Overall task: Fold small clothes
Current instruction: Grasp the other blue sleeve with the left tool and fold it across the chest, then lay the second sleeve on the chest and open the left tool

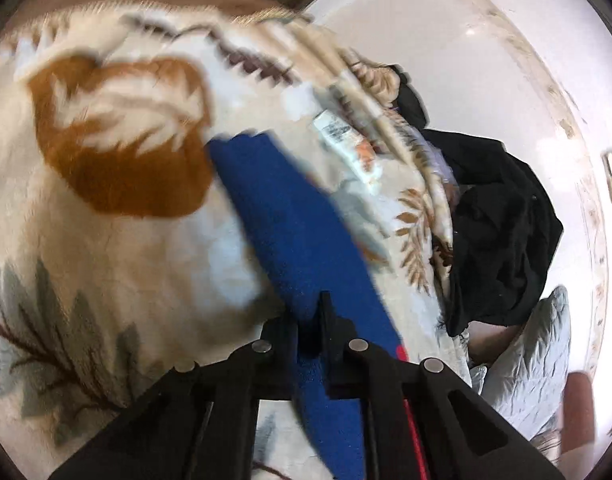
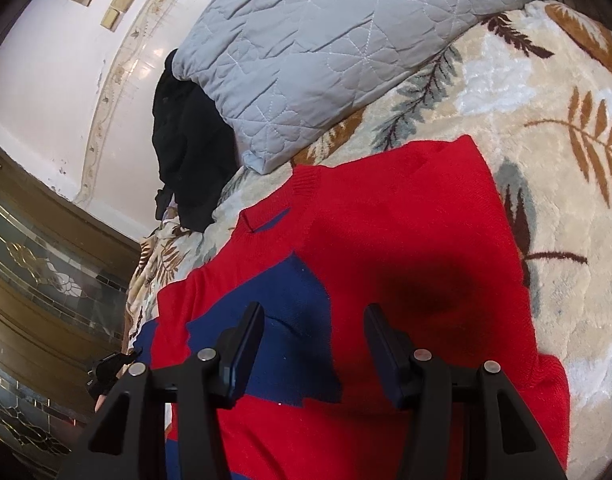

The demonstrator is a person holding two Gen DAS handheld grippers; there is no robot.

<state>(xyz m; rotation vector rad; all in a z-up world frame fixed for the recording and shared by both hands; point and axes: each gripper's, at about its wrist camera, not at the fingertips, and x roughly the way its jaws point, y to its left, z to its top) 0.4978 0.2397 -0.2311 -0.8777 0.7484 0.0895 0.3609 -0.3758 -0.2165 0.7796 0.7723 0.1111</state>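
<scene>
A red and blue knitted sweater (image 2: 385,240) lies flat on the leaf-patterned plush blanket (image 2: 545,120). Beyond it a grey quilted pillow (image 2: 325,48) rests on the blanket, with a heap of black clothing (image 2: 186,148) just left of the pillow.

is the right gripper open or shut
Open: the right gripper hovers over the red and blue sweater, jaws apart, nothing between them.

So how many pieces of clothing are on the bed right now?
2 that I can see: a red-and-blue sweater spread on the blanket, and a black garment heaped at the bed's edge beside the grey pillow. More may be hidden.
</scene>
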